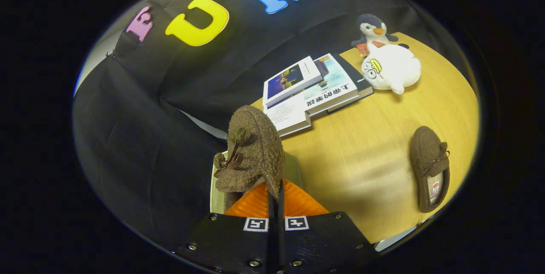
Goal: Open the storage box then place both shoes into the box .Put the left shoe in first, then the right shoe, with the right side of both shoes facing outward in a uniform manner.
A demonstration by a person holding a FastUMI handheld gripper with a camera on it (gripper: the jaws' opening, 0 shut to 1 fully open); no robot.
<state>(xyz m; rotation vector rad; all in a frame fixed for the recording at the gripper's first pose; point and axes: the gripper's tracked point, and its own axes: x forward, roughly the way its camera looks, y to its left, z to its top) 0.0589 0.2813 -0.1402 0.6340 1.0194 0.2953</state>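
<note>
Fuzzy brown slipper (251,150) with a bow stands upright, pinched between the gripper (276,193) fingers, second slipper (430,167) lying flat off right.

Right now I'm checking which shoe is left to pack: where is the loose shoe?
In the gripper view, the loose shoe lies flat on the table, right of the gripper and its held shoe, nearer than the white plush.

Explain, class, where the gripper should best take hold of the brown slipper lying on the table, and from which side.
The gripper is shut on the first slipper. The lying slipper rests sole down with its opening up, so probably grip its heel-end rim from above, one finger inside, as that thin wall fits between the fingers.
</note>
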